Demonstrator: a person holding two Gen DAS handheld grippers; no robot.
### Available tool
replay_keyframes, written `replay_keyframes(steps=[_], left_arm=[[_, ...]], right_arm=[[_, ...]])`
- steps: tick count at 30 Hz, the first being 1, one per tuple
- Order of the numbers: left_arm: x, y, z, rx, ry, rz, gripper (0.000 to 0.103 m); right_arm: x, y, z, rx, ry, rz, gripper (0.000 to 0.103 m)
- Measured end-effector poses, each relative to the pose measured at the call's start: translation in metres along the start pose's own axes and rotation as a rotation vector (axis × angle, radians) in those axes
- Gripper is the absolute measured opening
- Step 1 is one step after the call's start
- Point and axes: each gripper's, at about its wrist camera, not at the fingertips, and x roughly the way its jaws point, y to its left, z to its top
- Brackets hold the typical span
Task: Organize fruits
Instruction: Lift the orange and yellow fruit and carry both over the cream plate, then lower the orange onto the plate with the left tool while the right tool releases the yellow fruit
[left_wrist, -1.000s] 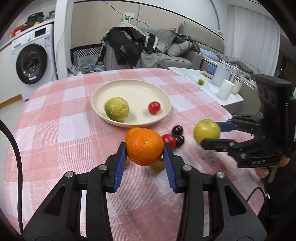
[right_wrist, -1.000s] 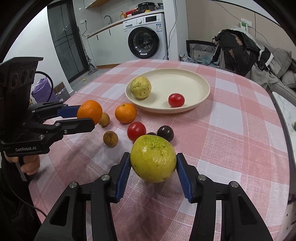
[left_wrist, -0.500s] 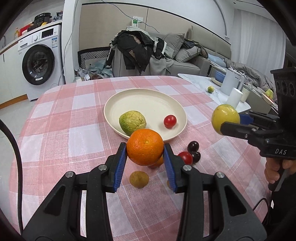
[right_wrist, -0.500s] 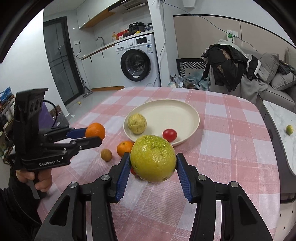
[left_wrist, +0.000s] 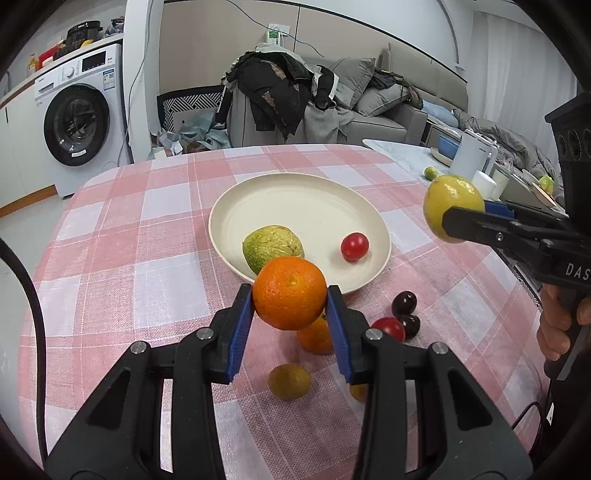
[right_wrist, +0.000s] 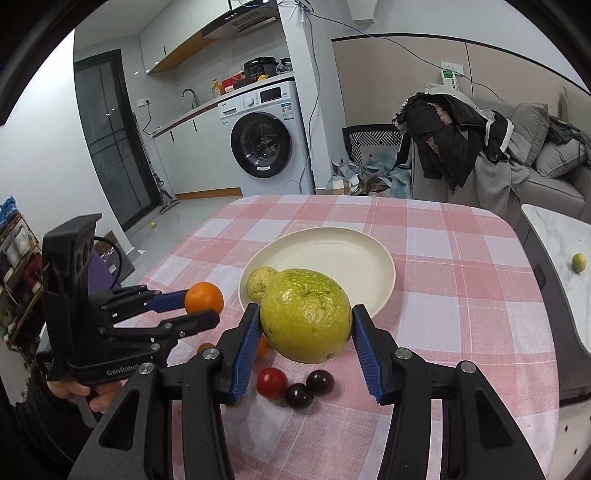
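Note:
My left gripper (left_wrist: 290, 308) is shut on an orange (left_wrist: 289, 292) and holds it above the table, just short of the cream plate (left_wrist: 258, 199). My right gripper (right_wrist: 304, 338) is shut on a yellow-green guava (right_wrist: 306, 320), also held in the air near the plate (right_wrist: 354, 251). The plate holds a second guava (left_wrist: 272, 246) and a red tomato (left_wrist: 354, 246). On the cloth lie another orange (left_wrist: 314, 336), a tomato (left_wrist: 388, 328), two dark plums (left_wrist: 403, 302) and a small brown-green fruit (left_wrist: 289, 381). The left gripper also shows in the right wrist view (right_wrist: 201, 306).
The table has a pink checked cloth (left_wrist: 110, 258). A marble side table (right_wrist: 554, 236) with a small lime (right_wrist: 578, 263) stands to the right. A washing machine (right_wrist: 264, 136) and a sofa piled with clothes (left_wrist: 280, 96) stand behind.
Both grippers have risen with their fruit and drawn back, so the table and plate look lower and farther. The fruit on the cloth has not moved.

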Motion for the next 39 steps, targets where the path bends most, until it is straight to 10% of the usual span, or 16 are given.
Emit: replay_keyframes(steps=[39], left_arm=[[0.068,0.009,0.032,0.030,0.064,0.005,0.036]], right_arm=[[0.075,-0.031,0.019,0.020,0.081,-0.043,0.050]])
